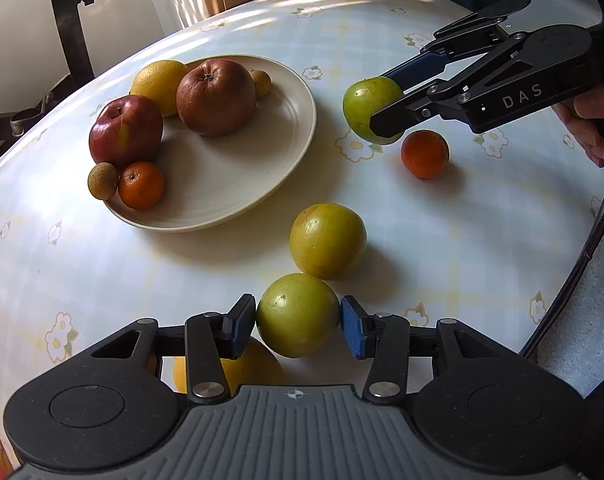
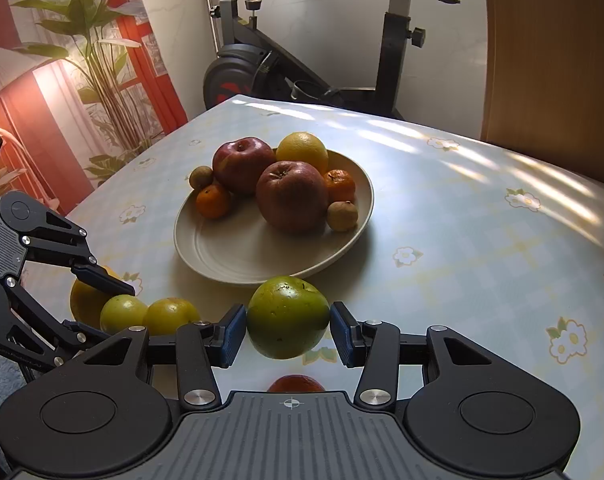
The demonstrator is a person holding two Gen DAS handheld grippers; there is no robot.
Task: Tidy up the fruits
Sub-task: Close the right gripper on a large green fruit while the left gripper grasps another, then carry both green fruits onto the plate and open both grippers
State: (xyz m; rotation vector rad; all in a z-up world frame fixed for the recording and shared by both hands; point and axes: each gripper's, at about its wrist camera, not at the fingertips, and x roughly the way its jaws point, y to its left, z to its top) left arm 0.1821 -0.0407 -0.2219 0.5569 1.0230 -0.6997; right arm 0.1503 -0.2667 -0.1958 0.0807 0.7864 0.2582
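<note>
A green apple [image 2: 288, 318] is pinched in the right gripper [image 2: 288, 330] just short of the plate [image 2: 222, 256]. Another green fruit [image 1: 298, 314] on the table [image 1: 461, 220] is flanked by the left gripper [image 1: 298, 326], barely spread.

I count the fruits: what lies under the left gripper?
A yellow fruit lies on the table under the left gripper, behind the green fruit between its fingers. Most of it is covered.

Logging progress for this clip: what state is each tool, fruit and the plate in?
Right tool: shut on lifted green fruit.
Left tool: straddling tabletop green fruit, grip unclear.
Plate: partly filled, seven fruits.
Yellow fruit: loose on tablecloth.
Mandarin: loose on tablecloth.
</note>
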